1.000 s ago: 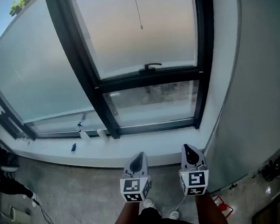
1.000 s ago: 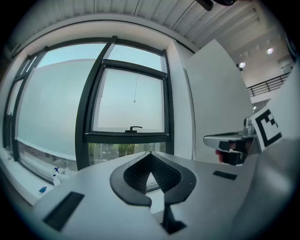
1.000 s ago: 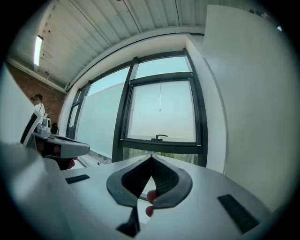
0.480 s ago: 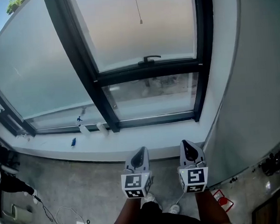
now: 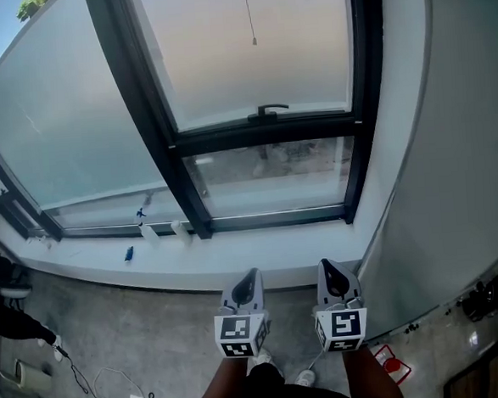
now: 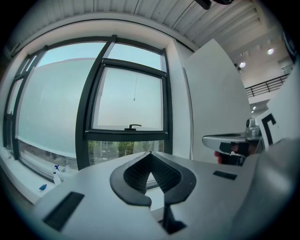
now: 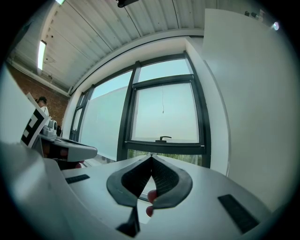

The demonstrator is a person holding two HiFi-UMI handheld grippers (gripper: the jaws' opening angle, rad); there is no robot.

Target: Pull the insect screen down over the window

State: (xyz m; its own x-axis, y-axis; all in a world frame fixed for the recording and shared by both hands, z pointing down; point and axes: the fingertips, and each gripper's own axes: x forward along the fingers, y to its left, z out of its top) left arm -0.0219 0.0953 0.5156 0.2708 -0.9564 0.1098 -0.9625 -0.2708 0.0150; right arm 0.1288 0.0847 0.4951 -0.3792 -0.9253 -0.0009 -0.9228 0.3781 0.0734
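I think the insect screen is rolled up out of sight above the window (image 5: 262, 138) — only its thin pull cord (image 5: 249, 15) hangs down the middle of the upper pane, light and floppy, so I would pinch its little end and pull gently. My left tool (image 5: 247, 276) and right tool (image 5: 332, 265) are both pressed together on nothing, low over the floor (image 5: 139, 329), well apart from the window — about where they were a second ago.

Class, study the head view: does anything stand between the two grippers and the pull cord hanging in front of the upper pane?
Nothing visible does. The left gripper and right gripper, both shut and empty, are low before the sill; the pull cord hangs free above the handle. Bottles sit off left.
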